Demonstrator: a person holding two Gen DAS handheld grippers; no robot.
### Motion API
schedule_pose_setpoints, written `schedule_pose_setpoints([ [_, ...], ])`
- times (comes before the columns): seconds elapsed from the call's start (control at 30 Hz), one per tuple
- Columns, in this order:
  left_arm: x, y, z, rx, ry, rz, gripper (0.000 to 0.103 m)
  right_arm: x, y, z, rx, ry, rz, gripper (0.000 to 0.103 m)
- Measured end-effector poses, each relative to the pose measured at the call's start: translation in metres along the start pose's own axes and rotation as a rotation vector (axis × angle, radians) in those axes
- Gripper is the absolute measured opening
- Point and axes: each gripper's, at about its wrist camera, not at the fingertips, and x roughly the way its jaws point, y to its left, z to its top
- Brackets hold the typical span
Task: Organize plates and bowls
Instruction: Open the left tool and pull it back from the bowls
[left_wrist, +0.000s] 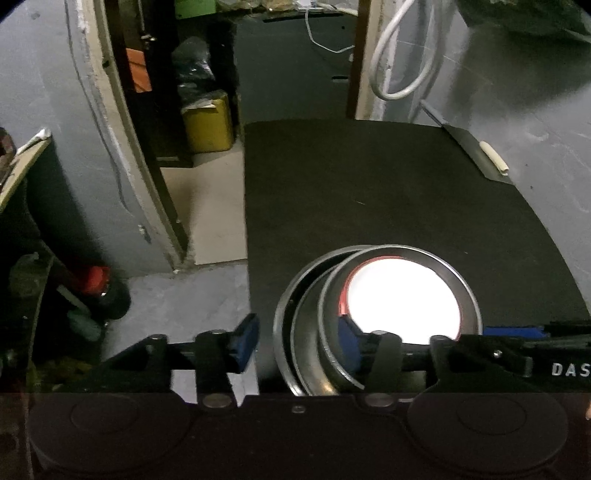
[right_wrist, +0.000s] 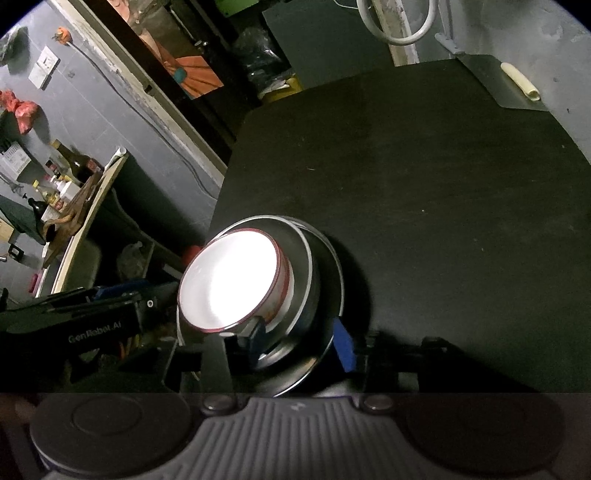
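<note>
A white bowl (left_wrist: 402, 299) (right_wrist: 229, 280) with a red rim sits in a steel bowl (left_wrist: 469, 295) (right_wrist: 306, 280), and that rests on a steel plate (left_wrist: 284, 314) (right_wrist: 334, 280). The stack stands at the near left of the black table (left_wrist: 369, 184) (right_wrist: 443, 184). My left gripper (left_wrist: 297, 345) is open: one blue pad is left of the plate's rim with a gap, the other inside the steel bowl. My right gripper (right_wrist: 299, 343) straddles the stack's near rim, its right blue pad (right_wrist: 343, 347) just outside the plate, its left finger mostly hidden under the white bowl.
The table's left edge drops to the floor right beside the stack. A flat metal sheet with a cream roll (left_wrist: 493, 157) (right_wrist: 521, 86) lies at the back right corner. A white cable loop (left_wrist: 402, 74) hangs behind. A shelf with bottles (right_wrist: 62, 177) stands to the left.
</note>
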Motion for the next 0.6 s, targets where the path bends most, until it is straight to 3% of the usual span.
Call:
schedule_pose_setpoints([
  [0.23, -0.010, 0.004, -0.008, -0.022, -0.017, 0.053, 0.085, -0.013, 0.000, -0.007, -0.027, -0.029, -0.009, 0.064],
  [0.37, -0.021, 0.005, -0.018, -0.063, -0.044, 0.085, 0.093, -0.023, -0.001, -0.013, -0.047, -0.062, -0.016, 0.080],
  [0.6, -0.055, 0.007, -0.041, -0.108, -0.133, 0.084, 0.102, -0.044, 0.000, -0.028, -0.053, -0.135, 0.007, 0.092],
])
